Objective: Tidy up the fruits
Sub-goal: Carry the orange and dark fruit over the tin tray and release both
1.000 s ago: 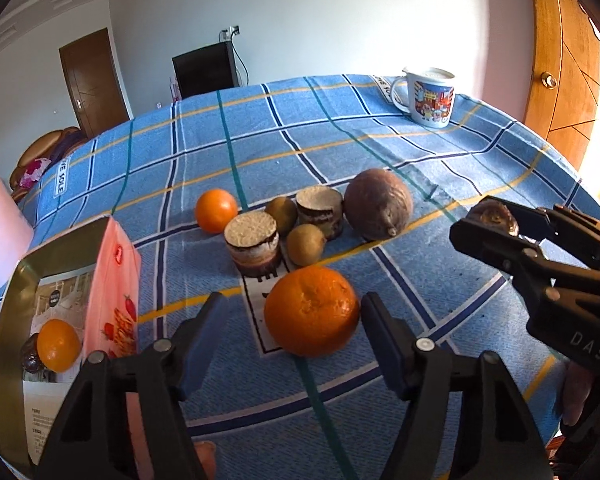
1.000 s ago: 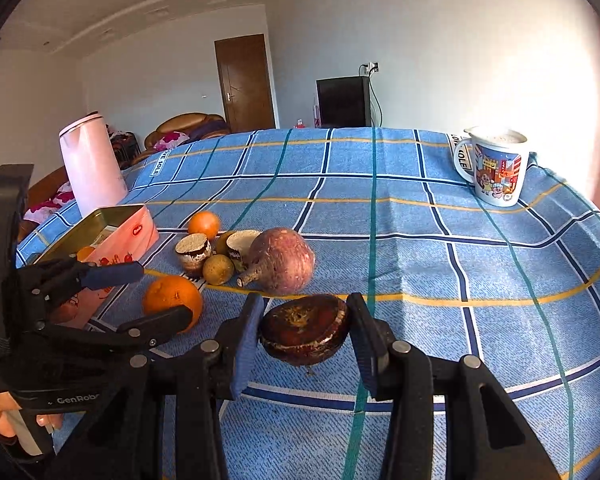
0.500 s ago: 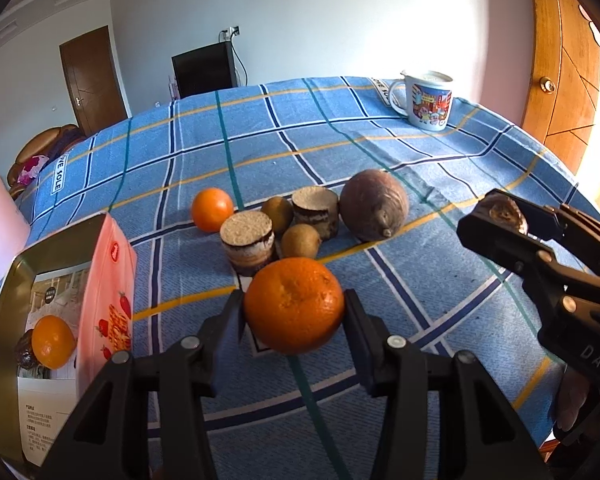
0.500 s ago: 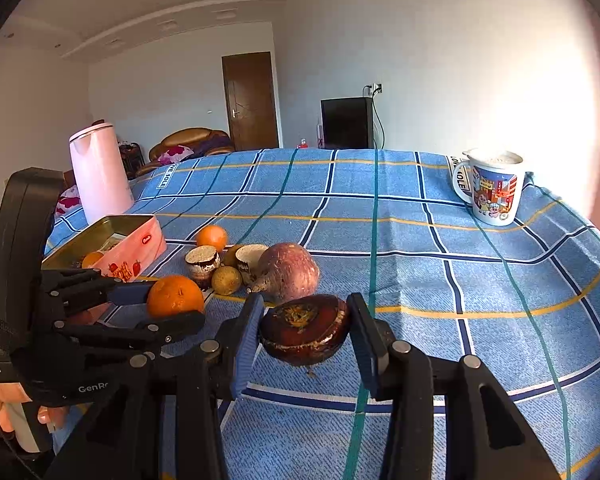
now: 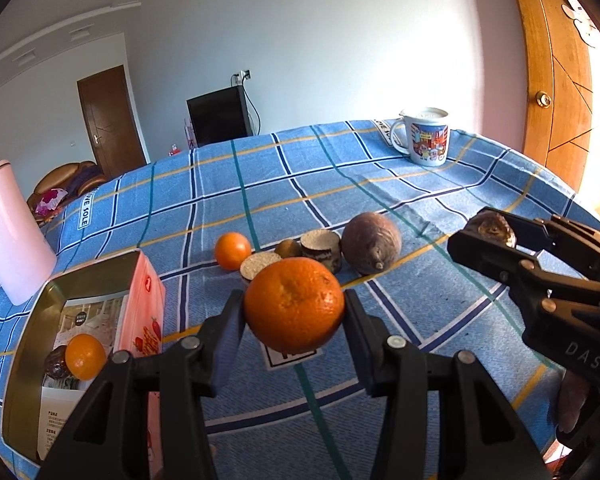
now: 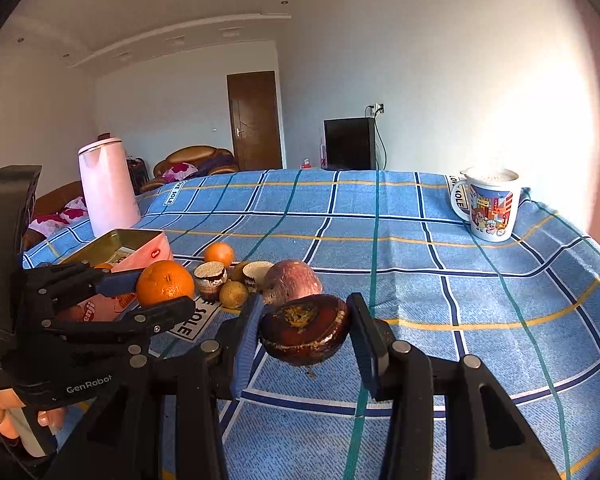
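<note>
Large orange [image 5: 294, 305] is clamped in left tongs [image 5: 294, 312]; right tongs [image 6: 305, 334] clamp dark fruit [image 6: 305, 332].

Oranges [image 5: 294, 305] – three; kiwis [image 6: 233, 294] – two; mug [image 5: 427, 136] – one; tin [image 5: 28, 344] – one.

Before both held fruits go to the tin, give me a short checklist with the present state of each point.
1. Left tool grips the big orange on both sides: ok.
2. Right tool grips the dark brown fruit on both sides: ok.
3. Both fruits lifted off the blue cloth: ok.
4. Tin open, with free floor: ok; a small orange and a dark fruit sit in one corner.
5. Room for both fruits at once: cannot tell.
6. Pink kettle stands beside the tin, apart from the tools: ok.
</note>
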Motion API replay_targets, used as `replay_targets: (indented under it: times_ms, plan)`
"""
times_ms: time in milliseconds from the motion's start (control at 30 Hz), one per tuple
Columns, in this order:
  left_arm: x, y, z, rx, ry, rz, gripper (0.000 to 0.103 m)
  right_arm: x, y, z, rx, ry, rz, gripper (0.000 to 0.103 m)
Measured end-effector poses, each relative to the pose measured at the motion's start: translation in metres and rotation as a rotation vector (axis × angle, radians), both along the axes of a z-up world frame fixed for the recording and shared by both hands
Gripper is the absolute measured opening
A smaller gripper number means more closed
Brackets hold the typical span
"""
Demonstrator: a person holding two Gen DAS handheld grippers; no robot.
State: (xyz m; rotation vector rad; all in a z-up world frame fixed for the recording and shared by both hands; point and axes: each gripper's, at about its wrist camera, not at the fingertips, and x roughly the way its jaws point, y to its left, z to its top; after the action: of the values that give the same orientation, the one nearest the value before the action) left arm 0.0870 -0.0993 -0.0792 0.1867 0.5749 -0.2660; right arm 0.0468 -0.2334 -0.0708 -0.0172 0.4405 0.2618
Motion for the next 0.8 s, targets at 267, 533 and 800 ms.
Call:
replay_targets:
  times_ms: [267, 533, 800]
  plan:
    - [-0.011, 0.002, 0.007, 0.006, -0.072, 0.014, 0.050, -0.007, -0.001, 0.002, 0.006, -0.047, 0.007, 0.045]
    - [-0.021, 0.010, 0.013, -0.008, -0.123, 0.029, 0.050, -0.013, -0.001, 0.003, 0.007, -0.084, 0.008, 0.045]
    - [-0.030, 0.015, 0.022, -0.022, -0.180, 0.043, 0.050, -0.021, -0.001, 0.005, 0.009, -0.130, 0.014, 0.045]
